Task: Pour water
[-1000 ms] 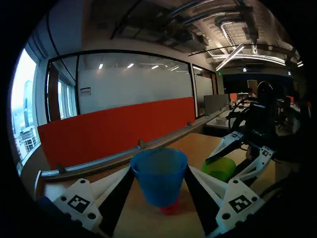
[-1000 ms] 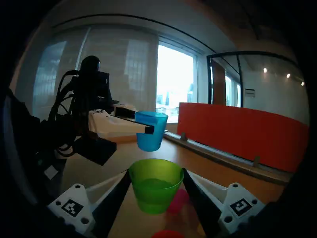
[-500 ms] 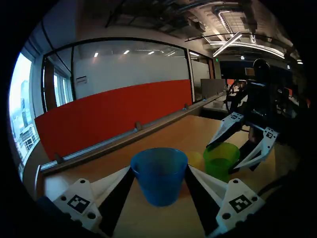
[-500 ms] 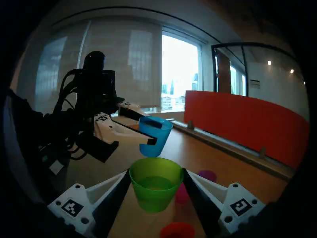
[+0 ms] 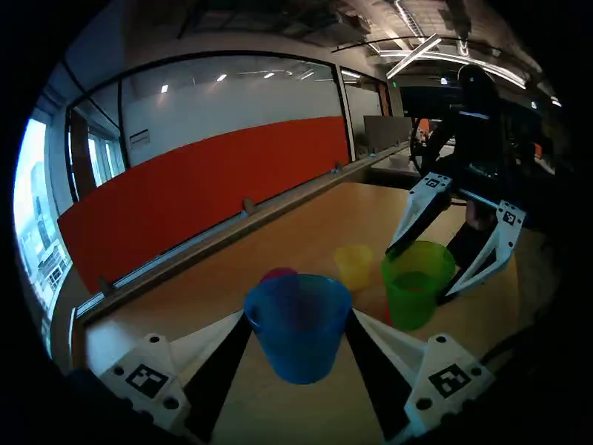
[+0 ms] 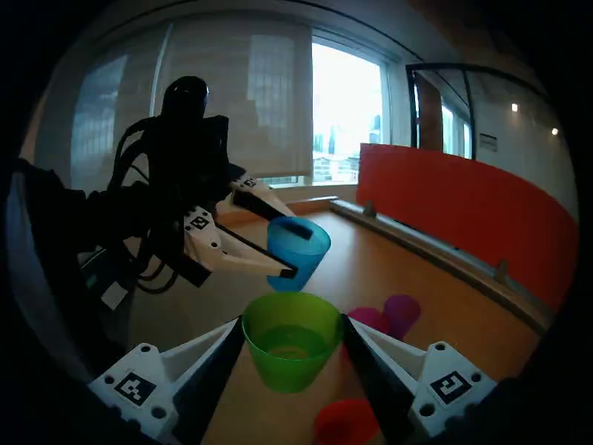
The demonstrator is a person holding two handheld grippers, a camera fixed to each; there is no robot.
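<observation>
Partition point(image 5: 200, 196) in orange runs along the far edge of the wooden bench point(image 5: 319, 230) at the left of the left gripper view. At centre the left gripper point(image 5: 298, 319) has its jaws pressed on both sides of a blue cup point(image 5: 298, 345), held above the bench; what it contains cannot be made out. A purplish cup point(image 5: 279, 274) peeks over its rim, and a yellow cup point(image 5: 353, 264) stands just right of that. Further right the right gripper point(image 5: 416, 274) clamps a green cup point(image 5: 411, 304) with liquid in it, near the blue cup but apart. In the right gripper view the blue cup hangs slightly tilted, up and left of the green cup. A pink cup point(image 6: 367, 317), a purple cup point(image 6: 402, 311) and a red cup point(image 6: 345, 423) crowd the bench beneath and to the right.
</observation>
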